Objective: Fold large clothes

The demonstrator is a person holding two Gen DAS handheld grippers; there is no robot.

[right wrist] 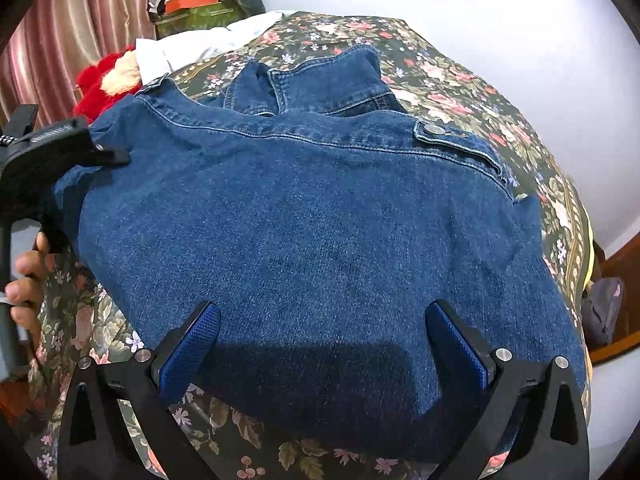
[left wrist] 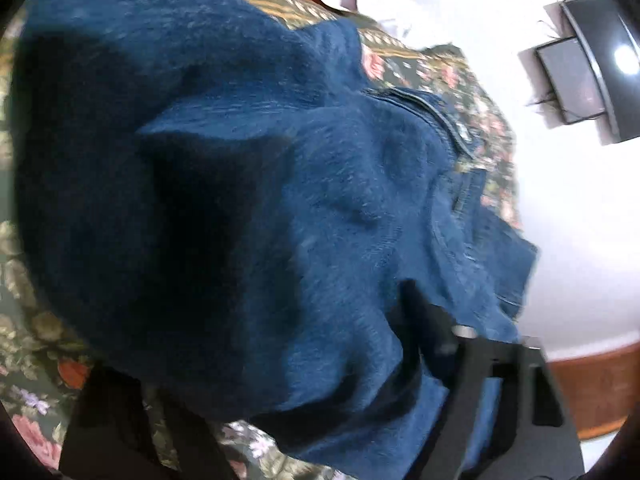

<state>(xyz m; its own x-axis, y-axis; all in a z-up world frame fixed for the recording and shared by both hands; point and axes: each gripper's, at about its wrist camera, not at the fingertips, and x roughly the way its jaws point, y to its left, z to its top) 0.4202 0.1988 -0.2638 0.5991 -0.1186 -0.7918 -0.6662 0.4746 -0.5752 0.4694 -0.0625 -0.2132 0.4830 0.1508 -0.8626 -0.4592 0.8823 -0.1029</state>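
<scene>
1. Denim jacket (right wrist: 320, 220): lies back-up on the floral bed (right wrist: 460, 80), collar far, hem near.
2. Left claw (right wrist: 100, 156): clenched on the jacket's left edge, apparently lifting it to fold inward.
3. Right claw (right wrist: 324, 344): released, jaws spread above the near hem, gripping nothing, likely ready to steady the cloth.

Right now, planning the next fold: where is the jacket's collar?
Right wrist view, top centre: the collar lies at the denim jacket's far edge on the floral bedspread.
</scene>
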